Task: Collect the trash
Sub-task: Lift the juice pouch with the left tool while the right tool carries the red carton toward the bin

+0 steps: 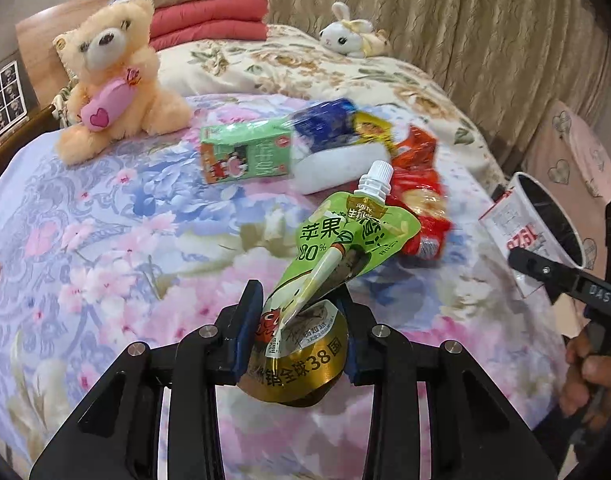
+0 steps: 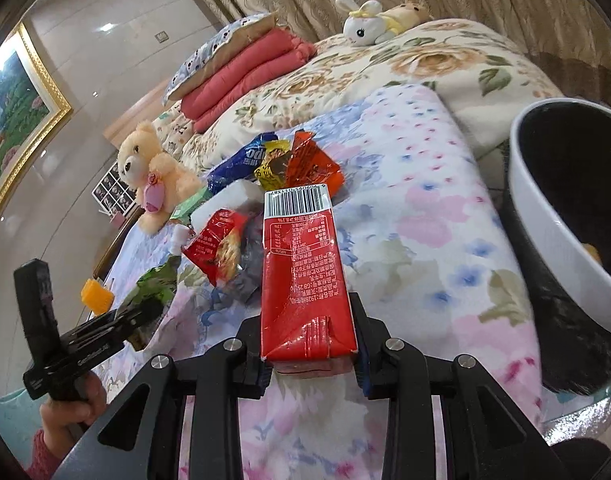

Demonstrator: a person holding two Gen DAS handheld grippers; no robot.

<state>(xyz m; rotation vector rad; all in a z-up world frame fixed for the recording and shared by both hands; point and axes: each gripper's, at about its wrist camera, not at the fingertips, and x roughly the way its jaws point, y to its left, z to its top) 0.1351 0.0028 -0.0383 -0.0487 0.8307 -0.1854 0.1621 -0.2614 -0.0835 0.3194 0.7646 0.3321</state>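
Left gripper (image 1: pixel 301 328): jaws clamped on the lower end of a green spouted juice pouch (image 1: pixel 337 256), lifted above the floral bedspread (image 1: pixel 105 240), white cap pointing away.

Right gripper (image 2: pixel 311 356): jaws closed on the folded end of a red drink carton (image 2: pixel 303 276), barcode end farthest from the camera, held over the bed just beside the white-rimmed bin (image 2: pixel 545 216).

Remaining on the bedspread, clustered: green drink carton (image 1: pixel 245 154), blue snack packet (image 1: pixel 325 120), yellow wrapper (image 1: pixel 371 128), red noodle packet (image 1: pixel 421 204), and a white block (image 1: pixel 337 168), possibly foam.

Also present: teddy bear (image 1: pixel 113 76), plush rabbit (image 1: pixel 349 36).
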